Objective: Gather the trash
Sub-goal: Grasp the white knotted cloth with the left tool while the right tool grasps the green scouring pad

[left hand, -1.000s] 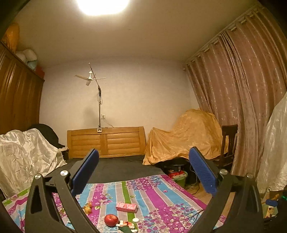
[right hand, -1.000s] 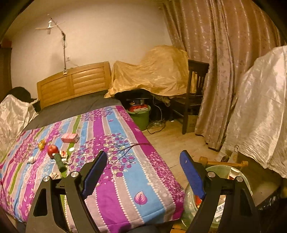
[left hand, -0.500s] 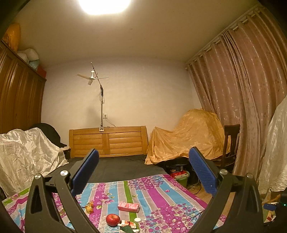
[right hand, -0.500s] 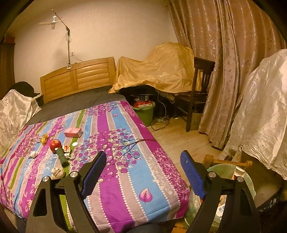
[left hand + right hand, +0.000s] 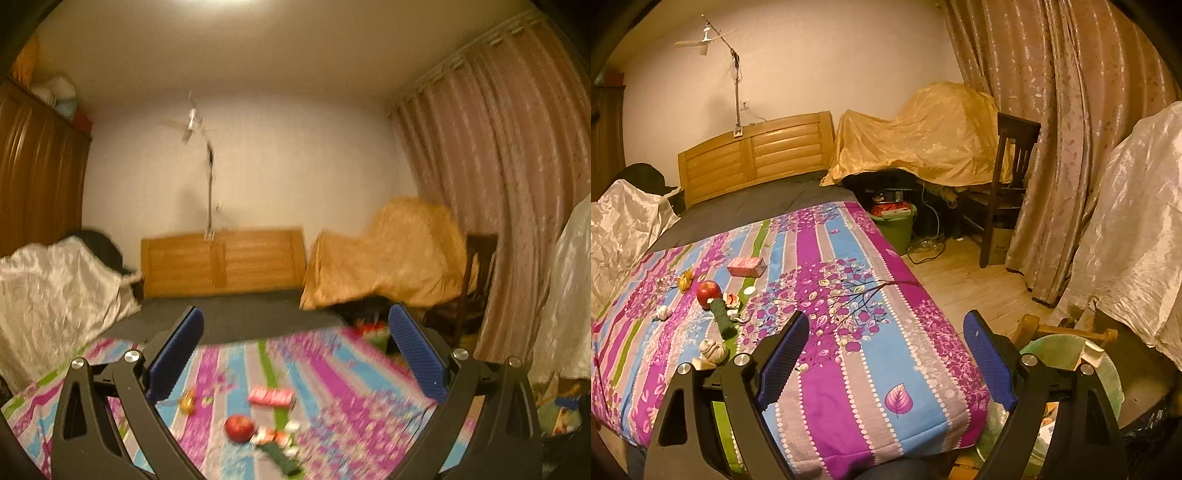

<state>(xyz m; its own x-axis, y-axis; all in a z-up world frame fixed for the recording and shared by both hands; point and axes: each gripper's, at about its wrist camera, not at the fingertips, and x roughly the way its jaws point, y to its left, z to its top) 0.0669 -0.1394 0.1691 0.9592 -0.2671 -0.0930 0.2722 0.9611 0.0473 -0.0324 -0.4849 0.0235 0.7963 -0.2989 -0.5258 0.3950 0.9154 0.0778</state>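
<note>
Left tongs (image 5: 295,354): I'm holding them wide open with nothing between the pads, aiming level over the bed (image 5: 351,373); that view is blurring.
Right tongs (image 5: 886,363): also gaping wide and empty, tilting down over the bedspread's near corner.
Trash: it's sitting well ahead and left of the right tongs — pink box (image 5: 746,266), apple (image 5: 708,291), wrappers (image 5: 731,301), green tube (image 5: 723,319), crumpled paper (image 5: 712,350).
Bin (image 5: 1071,365): it's sitting just under the right tongs' right finger, on the floor.
</note>
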